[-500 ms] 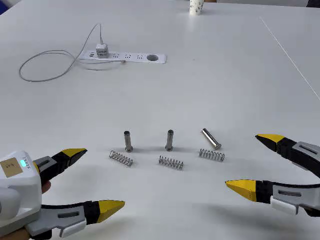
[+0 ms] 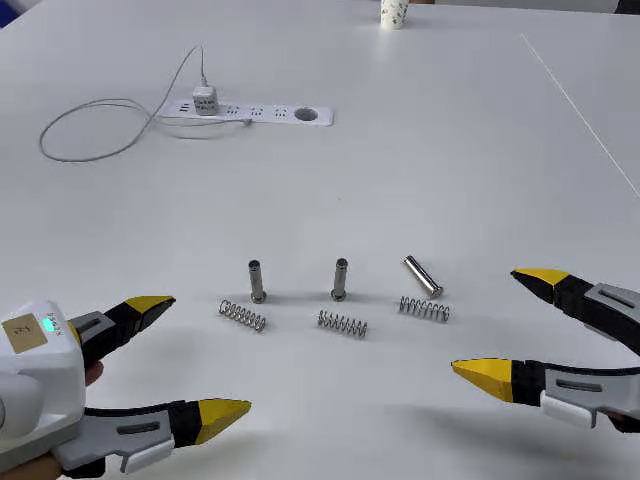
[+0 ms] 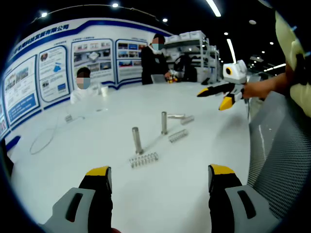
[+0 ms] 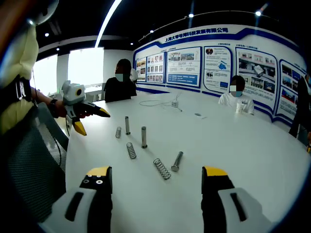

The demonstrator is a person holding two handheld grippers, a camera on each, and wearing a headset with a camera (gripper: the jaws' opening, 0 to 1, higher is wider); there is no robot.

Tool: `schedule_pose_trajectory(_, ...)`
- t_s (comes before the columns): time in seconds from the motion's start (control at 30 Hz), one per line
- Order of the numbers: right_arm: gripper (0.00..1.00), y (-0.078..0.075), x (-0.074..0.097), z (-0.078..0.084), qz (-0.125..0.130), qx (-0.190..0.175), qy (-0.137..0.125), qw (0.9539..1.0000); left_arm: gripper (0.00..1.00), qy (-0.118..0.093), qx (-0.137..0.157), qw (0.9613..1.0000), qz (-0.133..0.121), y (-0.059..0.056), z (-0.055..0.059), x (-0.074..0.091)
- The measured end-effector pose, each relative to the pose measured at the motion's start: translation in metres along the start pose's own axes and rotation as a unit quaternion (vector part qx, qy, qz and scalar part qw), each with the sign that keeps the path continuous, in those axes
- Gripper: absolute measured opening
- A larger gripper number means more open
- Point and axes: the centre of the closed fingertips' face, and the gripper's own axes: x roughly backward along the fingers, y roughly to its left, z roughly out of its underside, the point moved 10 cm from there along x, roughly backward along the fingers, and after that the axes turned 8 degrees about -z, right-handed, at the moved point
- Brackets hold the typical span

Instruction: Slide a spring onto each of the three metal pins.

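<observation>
Three metal pins sit mid-table: the left pin (image 2: 256, 281) and the middle pin (image 2: 340, 279) stand upright, the right pin (image 2: 422, 276) lies on its side. In front of each lies a spring: left spring (image 2: 242, 316), middle spring (image 2: 342, 324), right spring (image 2: 424, 309). My left gripper (image 2: 187, 357) is open at the lower left, short of the left spring (image 3: 144, 159). My right gripper (image 2: 512, 325) is open at the lower right, beside the right spring (image 4: 162, 168) and lying pin (image 4: 177, 161). Neither holds anything.
A white power strip (image 2: 247, 114) with a plugged adapter and looped cable (image 2: 85, 125) lies at the far left of the white table (image 2: 450, 170). A paper cup (image 2: 394, 13) stands at the far edge. People sit and stand beyond the table (image 4: 233, 92).
</observation>
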Motion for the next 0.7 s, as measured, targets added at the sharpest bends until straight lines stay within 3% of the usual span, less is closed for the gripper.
schedule_pose_trajectory(0.47,0.74,-0.009,0.001,-0.006,0.007,0.000,0.007,0.9999,0.83,0.000,0.000,1.0000,0.003,0.002,0.000,-0.002)
schedule_pose_trajectory(0.7,0.73,-0.014,-0.005,-0.012,0.009,0.011,0.023,0.9996,0.83,-0.002,0.000,1.0000,0.003,0.002,-0.001,-0.002)
